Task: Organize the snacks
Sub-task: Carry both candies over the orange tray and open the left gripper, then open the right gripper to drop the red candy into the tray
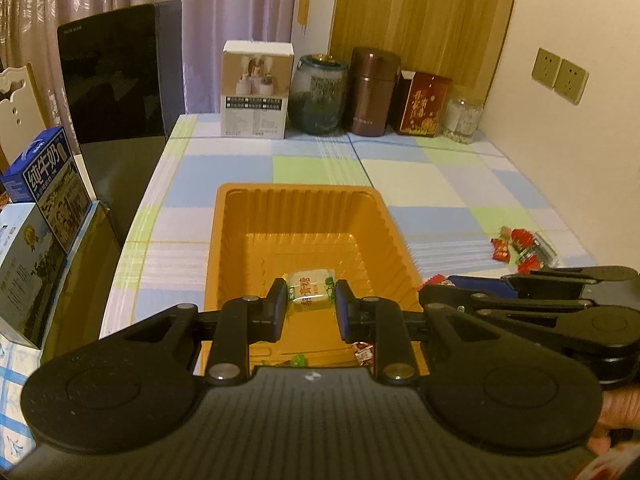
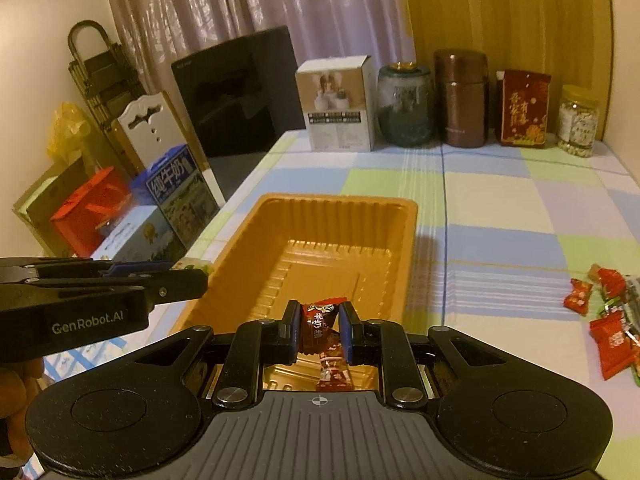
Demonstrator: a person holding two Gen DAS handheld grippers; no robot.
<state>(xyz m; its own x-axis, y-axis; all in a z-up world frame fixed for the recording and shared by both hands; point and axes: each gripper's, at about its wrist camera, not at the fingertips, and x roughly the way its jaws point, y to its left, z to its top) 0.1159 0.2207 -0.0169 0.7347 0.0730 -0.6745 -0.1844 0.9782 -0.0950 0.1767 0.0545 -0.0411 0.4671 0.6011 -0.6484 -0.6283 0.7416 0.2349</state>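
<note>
While ribbed orange plastic tray (image 2: 406,248) gleams, gripper (image 2: 319,330) pinching crinkly wrapped candy (image 2: 320,326)

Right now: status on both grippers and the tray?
Left gripper shut on pale candy; right gripper shut on red candy. Both over orange tray. More candies loose on the tablecloth. Nothing blocking.

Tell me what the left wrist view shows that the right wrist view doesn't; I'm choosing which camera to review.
Only the left wrist view shows the wall sockets and the pale green-and-white candy between the left gripper jaws.

Only the right wrist view shows the dark red candy gripped by the right gripper, the red box and the yellow bag.

Both show the orange tray, the loose red candies on the checked tablecloth, and the back-row containers.
</note>
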